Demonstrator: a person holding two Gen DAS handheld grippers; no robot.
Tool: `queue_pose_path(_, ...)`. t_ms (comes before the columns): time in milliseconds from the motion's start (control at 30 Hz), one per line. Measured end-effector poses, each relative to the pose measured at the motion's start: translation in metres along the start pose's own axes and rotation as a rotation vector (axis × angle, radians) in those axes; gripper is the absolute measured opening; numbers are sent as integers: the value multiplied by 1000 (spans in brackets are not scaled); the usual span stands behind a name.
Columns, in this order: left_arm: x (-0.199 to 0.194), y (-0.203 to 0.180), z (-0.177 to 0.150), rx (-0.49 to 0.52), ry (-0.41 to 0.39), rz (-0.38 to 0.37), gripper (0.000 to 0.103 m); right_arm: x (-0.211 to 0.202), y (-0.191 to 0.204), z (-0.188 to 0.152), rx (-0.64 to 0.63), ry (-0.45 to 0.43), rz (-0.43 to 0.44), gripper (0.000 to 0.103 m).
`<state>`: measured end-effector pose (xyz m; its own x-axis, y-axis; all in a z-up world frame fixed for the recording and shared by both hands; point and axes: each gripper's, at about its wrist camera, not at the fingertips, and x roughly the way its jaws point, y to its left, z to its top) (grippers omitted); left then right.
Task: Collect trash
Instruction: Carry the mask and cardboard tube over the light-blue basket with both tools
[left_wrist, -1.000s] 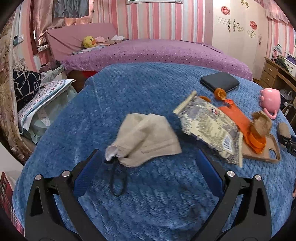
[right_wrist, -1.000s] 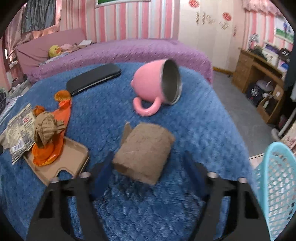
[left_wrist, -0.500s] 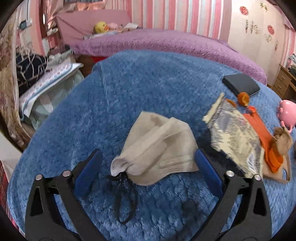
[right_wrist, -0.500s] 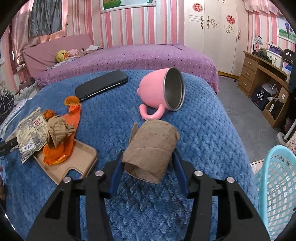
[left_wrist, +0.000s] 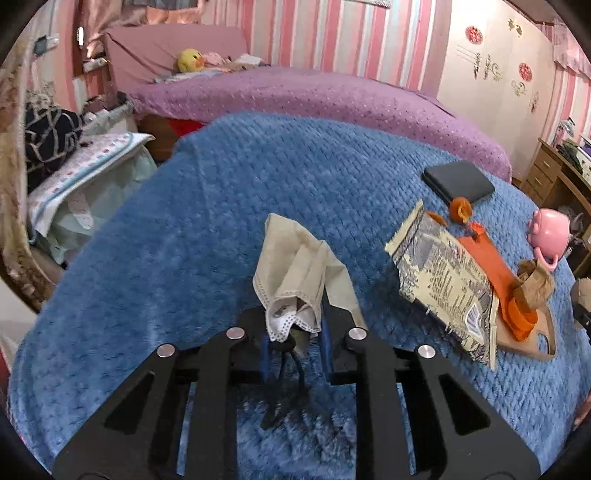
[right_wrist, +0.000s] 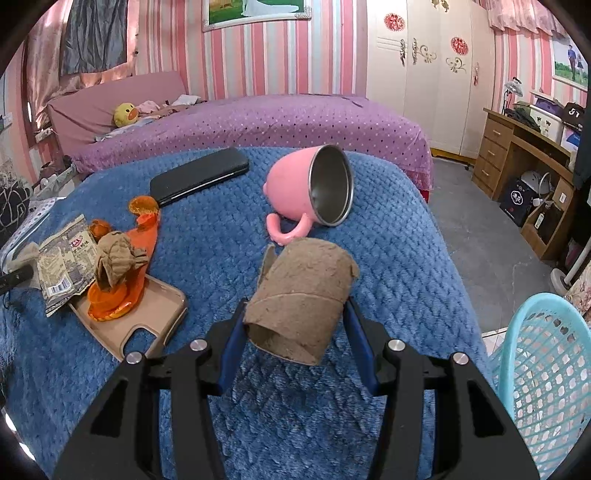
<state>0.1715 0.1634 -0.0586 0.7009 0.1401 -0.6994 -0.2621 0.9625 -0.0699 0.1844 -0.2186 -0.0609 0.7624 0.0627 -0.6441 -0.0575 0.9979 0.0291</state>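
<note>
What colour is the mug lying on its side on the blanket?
Pink outside, bare metal inside; the mug shows best in the right wrist view.

The face mask (left_wrist: 295, 273) hides the left hand-held gripper's (left_wrist: 293, 343) pad faces, and its dark ear loop (left_wrist: 284, 384) blurs against the blue blanket (left_wrist: 221, 221). The cardboard tube (right_wrist: 301, 299) covers the inner sides of the right hand-held gripper's (right_wrist: 297, 343) fingers. The teal basket (right_wrist: 543, 384) is cut off by the right-wrist view's edge.
</note>
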Motion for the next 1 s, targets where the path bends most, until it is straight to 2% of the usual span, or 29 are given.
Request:
queue_pose_path(200,-33,-11,7,4,-82,18,19,-9,-7,0,-3,-14,3,51)
queue_pose_path(367,-59,-32,10,6,-136,-39,19,-18,-13,-4,-1,-23,3,51)
queue_pose_path(467,-71,-59,8,40,-160,-80,19,-21,-16,-7,-6,-23,-1,51)
queue_pose_path(700,-75,-115,-3,95,-144,-151,19,-27,-22,-12,-24,-27,-19,51)
queue_pose_path(1000,-77,-172,-24,181,-131,-183,19,-41,-49,-16,-18,-44,-48,51)
